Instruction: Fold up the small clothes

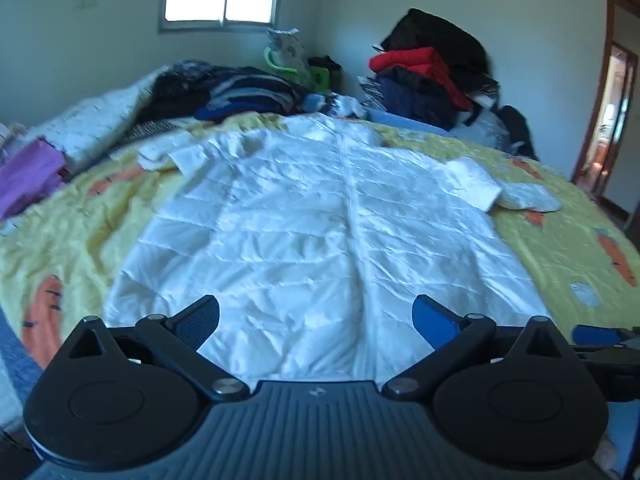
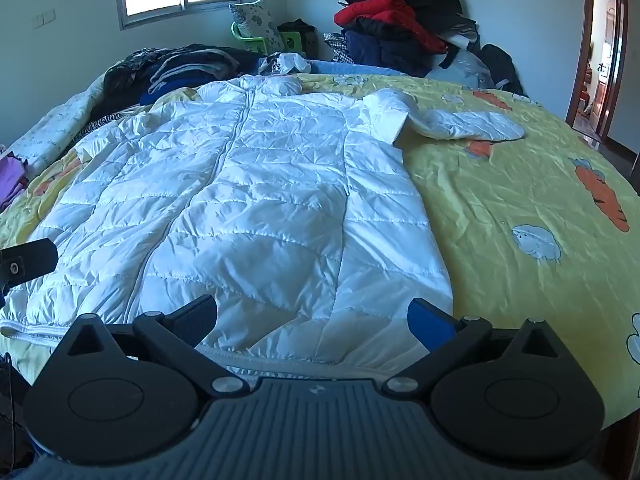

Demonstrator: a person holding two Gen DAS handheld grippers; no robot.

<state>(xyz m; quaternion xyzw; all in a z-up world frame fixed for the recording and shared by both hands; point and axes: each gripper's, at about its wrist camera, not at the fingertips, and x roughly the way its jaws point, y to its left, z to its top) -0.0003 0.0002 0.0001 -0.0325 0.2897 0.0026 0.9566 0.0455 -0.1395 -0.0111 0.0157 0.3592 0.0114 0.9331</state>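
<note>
A white quilted down jacket [image 1: 312,216] [image 2: 248,184] lies spread flat, zipped front up, on a yellow bedspread [image 1: 560,248] [image 2: 500,184], its hem toward me and its collar at the far end. Its right sleeve [image 2: 468,124] [image 1: 520,196] stretches out to the side; the left sleeve [image 1: 172,156] is bunched near the shoulder. My left gripper [image 1: 316,320] hovers over the hem's middle, open, nothing between its fingers. Over the hem's right part my right gripper [image 2: 312,320] also stands open and holds nothing. The left gripper's finger [image 2: 24,264] shows at the right wrist view's left edge.
Dark folded clothes [image 1: 240,92] [image 2: 188,68] lie at the bed's far left. A pile of red, black and navy jackets [image 1: 432,72] [image 2: 400,28] stands at the far right. Purple cloth [image 1: 28,180] sits at the left edge. A doorway [image 2: 600,56] opens on the right.
</note>
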